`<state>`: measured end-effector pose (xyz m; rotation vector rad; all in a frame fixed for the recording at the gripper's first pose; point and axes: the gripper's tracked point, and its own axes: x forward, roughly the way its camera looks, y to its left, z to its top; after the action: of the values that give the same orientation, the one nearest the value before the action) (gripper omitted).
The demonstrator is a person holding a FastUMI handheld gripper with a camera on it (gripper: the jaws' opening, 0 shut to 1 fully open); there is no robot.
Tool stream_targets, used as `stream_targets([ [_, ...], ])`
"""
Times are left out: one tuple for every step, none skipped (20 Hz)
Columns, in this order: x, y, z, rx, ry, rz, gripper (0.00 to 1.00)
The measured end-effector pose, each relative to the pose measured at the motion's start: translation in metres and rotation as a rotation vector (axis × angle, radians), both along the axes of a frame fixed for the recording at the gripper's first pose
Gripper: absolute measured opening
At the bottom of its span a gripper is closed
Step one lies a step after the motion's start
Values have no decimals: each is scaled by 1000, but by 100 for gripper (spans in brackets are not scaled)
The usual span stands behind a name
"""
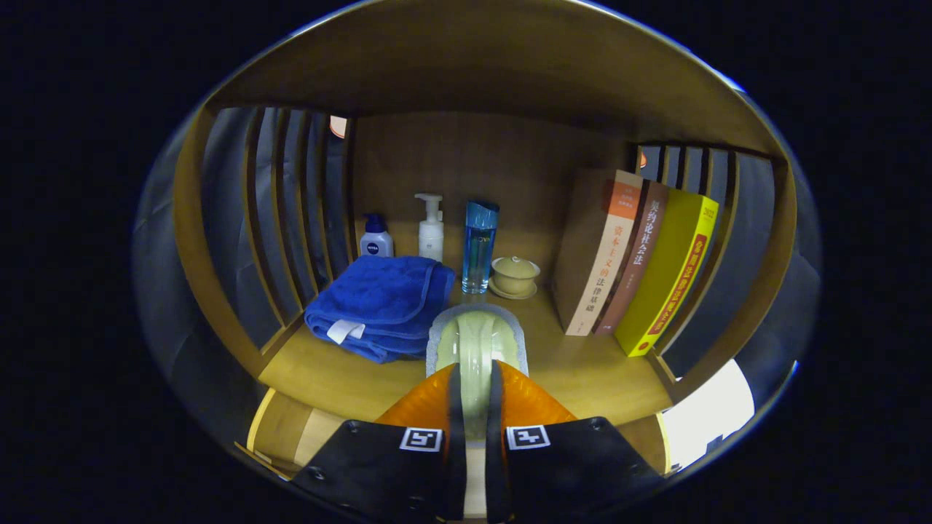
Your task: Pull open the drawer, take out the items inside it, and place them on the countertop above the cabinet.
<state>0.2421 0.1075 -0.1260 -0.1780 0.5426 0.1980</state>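
My gripper is shut on a pale green, oblong item with a grey rim. Both fingers press on its near end, and its far end sticks out ahead of them. The item hangs low over the wooden countertop, just right of a folded blue towel. I cannot tell whether it touches the surface. Below the fingers, the countertop's front edge shows.
Along the back stand a small blue-and-white bottle, a white pump bottle, a tall blue glass and a lidded cup on a saucer. Three books lean at the right. Slatted wooden sides and a wooden top enclose the shelf.
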Motion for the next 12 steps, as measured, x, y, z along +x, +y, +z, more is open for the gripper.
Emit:
stream_targets([
  [5, 2, -5, 3, 4, 0, 19],
  [11, 4, -12, 5, 10, 3, 19],
  [16, 3, -18, 0, 19, -1, 19],
  [18, 0, -22, -7, 28, -17, 19],
  [21, 1, -29, -5, 45, -25, 19],
  [20, 1, -36, -9, 66, -30, 19],
  [21, -1, -43, -16, 83, -37, 19],
  [24, -1, -49, -21, 88, -43, 19],
  [25, -3, -54, -22, 92, -51, 19],
  [26, -6, -59, -29, 99, -63, 19],
  [26, -8, -62, -28, 103, -68, 19],
  [32, -6, -61, -25, 85, -65, 21],
])
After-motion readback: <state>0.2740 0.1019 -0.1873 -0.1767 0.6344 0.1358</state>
